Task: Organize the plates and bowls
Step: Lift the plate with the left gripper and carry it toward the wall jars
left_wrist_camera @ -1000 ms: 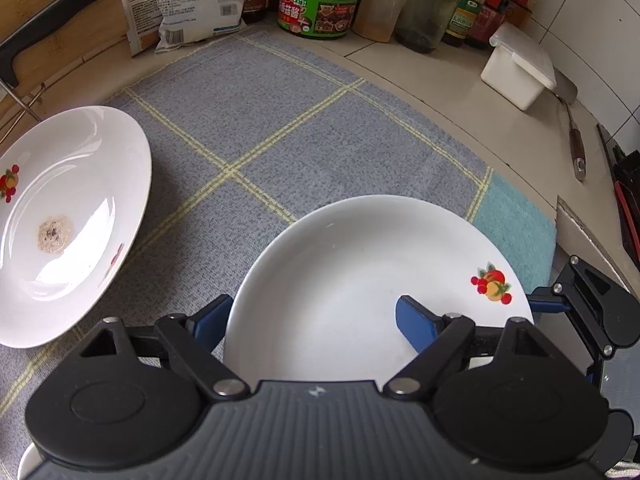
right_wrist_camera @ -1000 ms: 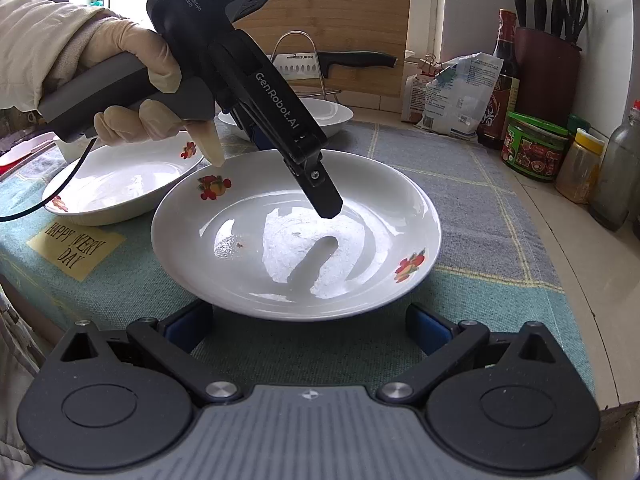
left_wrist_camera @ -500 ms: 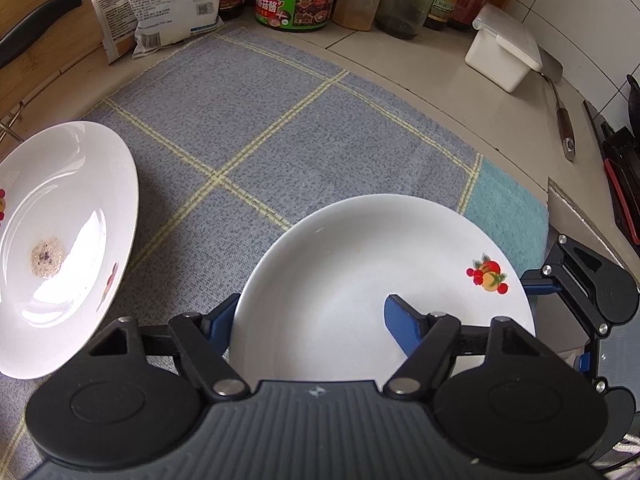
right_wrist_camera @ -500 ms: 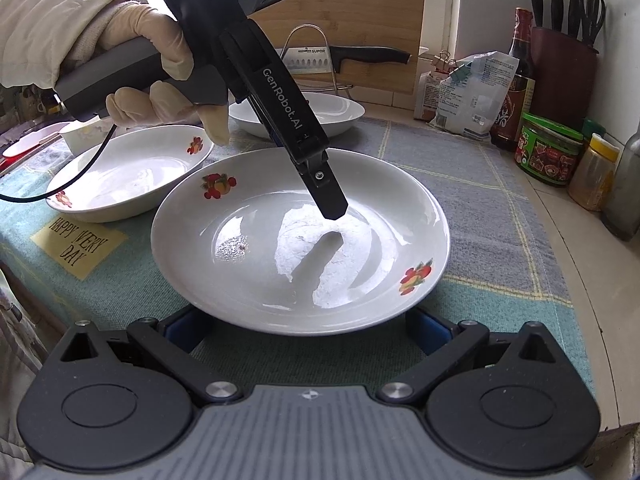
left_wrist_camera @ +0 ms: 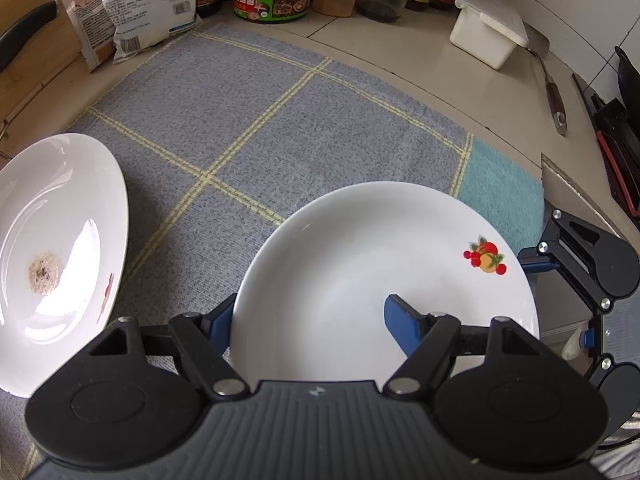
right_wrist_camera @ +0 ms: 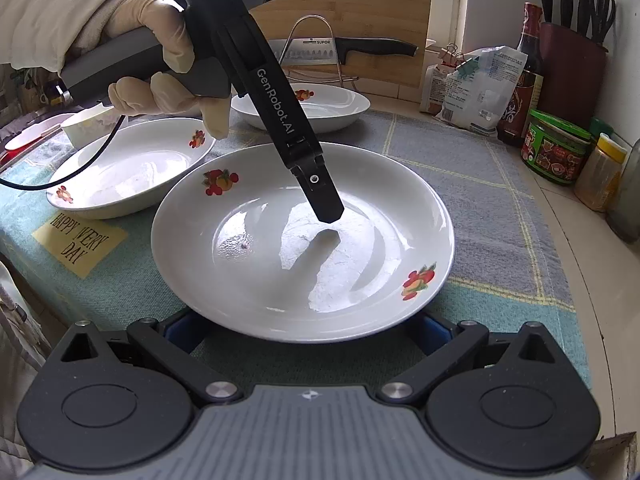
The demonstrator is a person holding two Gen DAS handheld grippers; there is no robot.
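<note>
The big white plate with fruit pictures [right_wrist_camera: 303, 240] now looks closer and larger in both views than a second ago, and it sits a bit higher in the right wrist view. It is over the near edge of the grey and teal checked cloth [left_wrist_camera: 256, 120] on the counter. I cannot tell if it rests on the cloth or is lifted a little.

The left gripper [left_wrist_camera: 308, 316] straddles the plate's rim, one blue finger [left_wrist_camera: 404, 326] inside the dish and the other outside under the edge. The gap looks narrow, but I cannot tell if it is pinching the plate yet. In the right wrist view it slants down from the upper left, held by a hand in a pale glove [right_wrist_camera: 160, 68].

The right gripper [right_wrist_camera: 304, 330] is spread wide just in front of the plate's near rim, and the rim hides most of its blue fingers.

Farther left, a second white fruit plate [right_wrist_camera: 128, 164] sits on the cloth. Beyond it, a third white plate [right_wrist_camera: 316, 106] lies near the far edge, partly hidden by the left gripper. A green-lidded jar [right_wrist_camera: 554, 148] stands at the far right edge of the counter.
</note>
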